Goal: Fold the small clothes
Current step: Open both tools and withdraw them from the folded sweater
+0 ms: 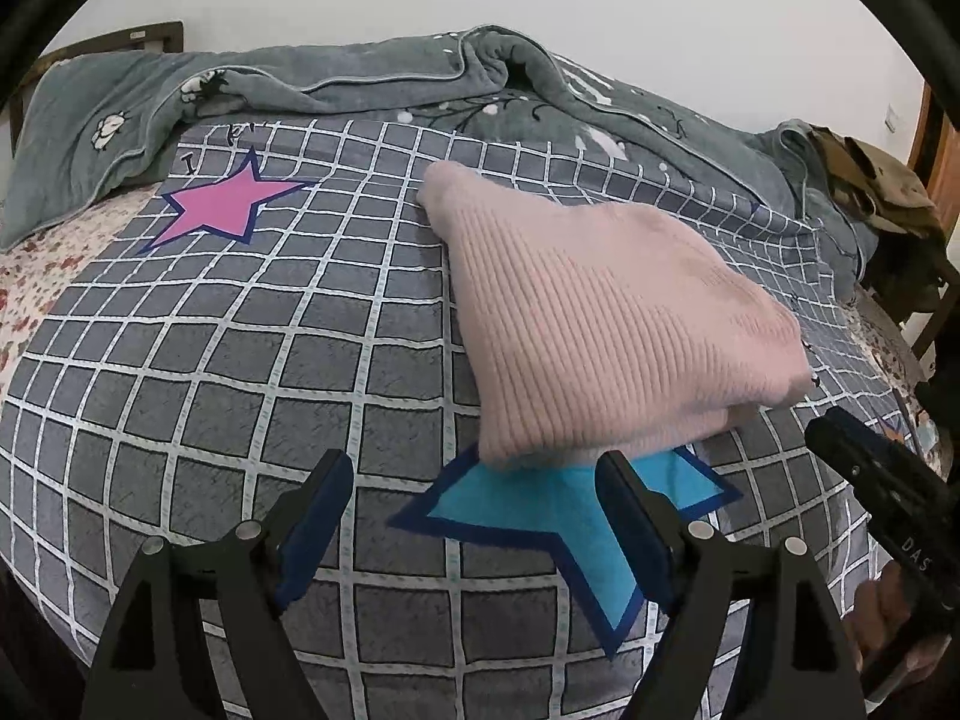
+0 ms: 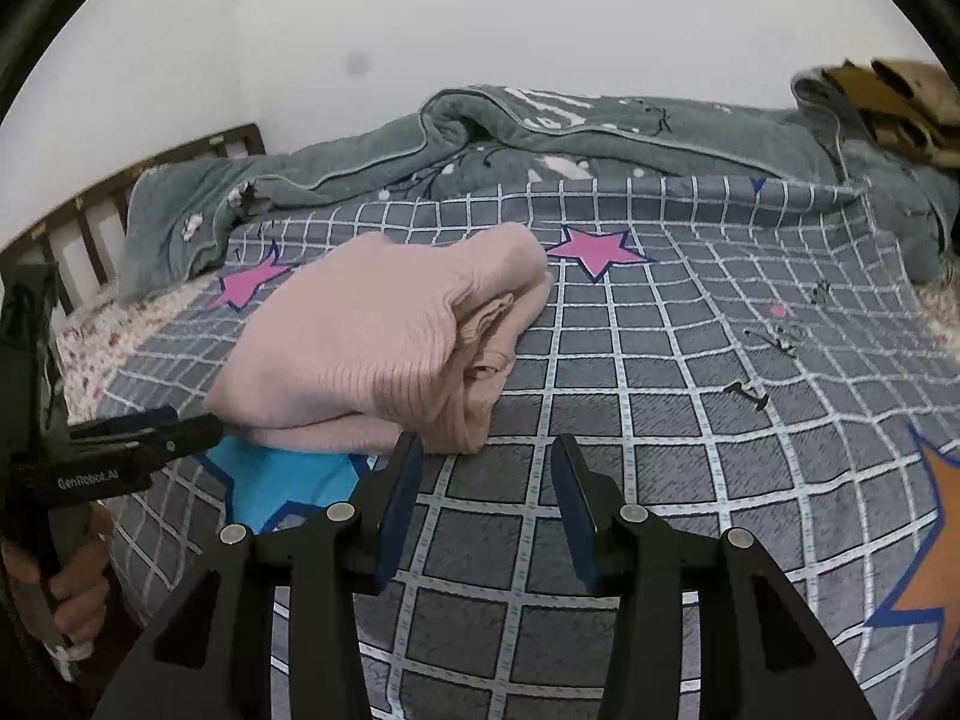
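Observation:
A folded pink ribbed sweater (image 1: 606, 324) lies on the grey checked bedsheet (image 1: 240, 372), partly over a blue star print (image 1: 558, 516). It also shows in the right wrist view (image 2: 384, 336), its folded layers facing that camera. My left gripper (image 1: 474, 480) is open and empty, just short of the sweater's near edge. My right gripper (image 2: 486, 462) is open and empty, close to the sweater's near right corner. The right gripper shows at the left wrist view's right edge (image 1: 870, 480); the left one at the right wrist view's left edge (image 2: 144, 432).
A rumpled grey-green blanket (image 1: 360, 78) lies along the far side of the bed by the white wall. A brown garment (image 1: 870, 180) sits on it at the far right. A wooden headboard (image 2: 150, 180) stands at the left. Pink star prints (image 1: 222, 204) mark the sheet.

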The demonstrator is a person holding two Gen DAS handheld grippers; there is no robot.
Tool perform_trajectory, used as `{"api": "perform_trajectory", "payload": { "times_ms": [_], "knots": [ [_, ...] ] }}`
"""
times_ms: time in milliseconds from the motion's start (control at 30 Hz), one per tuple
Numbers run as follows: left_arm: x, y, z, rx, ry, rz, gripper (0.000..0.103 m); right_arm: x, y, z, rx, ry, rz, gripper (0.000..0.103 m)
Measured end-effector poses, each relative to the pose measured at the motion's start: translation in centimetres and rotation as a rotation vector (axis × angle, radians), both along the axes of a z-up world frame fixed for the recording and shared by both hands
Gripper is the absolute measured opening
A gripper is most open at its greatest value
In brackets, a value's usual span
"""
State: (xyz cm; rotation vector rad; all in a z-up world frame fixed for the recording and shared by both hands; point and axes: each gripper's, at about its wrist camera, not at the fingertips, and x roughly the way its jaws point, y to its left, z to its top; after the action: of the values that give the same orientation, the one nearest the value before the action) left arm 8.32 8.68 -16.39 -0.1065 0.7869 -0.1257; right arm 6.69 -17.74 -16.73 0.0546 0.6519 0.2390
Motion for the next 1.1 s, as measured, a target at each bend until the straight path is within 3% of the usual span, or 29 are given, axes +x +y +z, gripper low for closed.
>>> {"api": "perform_trajectory", "payload": {
  "times_ms": [133, 500, 1100],
  "knots": [
    [-0.6, -0.1, 0.3, 0.021, -0.037, 0.033, 0.082, -0.2, -0.1, 0.2, -0.005, -0.012, -0.017, 0.044],
    [-1.2, 0.9, 0.6, 0.012, -0.044, 0.085, 0.082, -0.3, -0.2, 0.3, 0.018, 0.016, -0.026, 0.044],
    [-1.8, 0.5, 2.5, 0.012, -0.067, 0.075, 0.082, -1.2, -0.2, 1.5, 0.044, 0.010, 0.008, 0.044]
  ]
}}
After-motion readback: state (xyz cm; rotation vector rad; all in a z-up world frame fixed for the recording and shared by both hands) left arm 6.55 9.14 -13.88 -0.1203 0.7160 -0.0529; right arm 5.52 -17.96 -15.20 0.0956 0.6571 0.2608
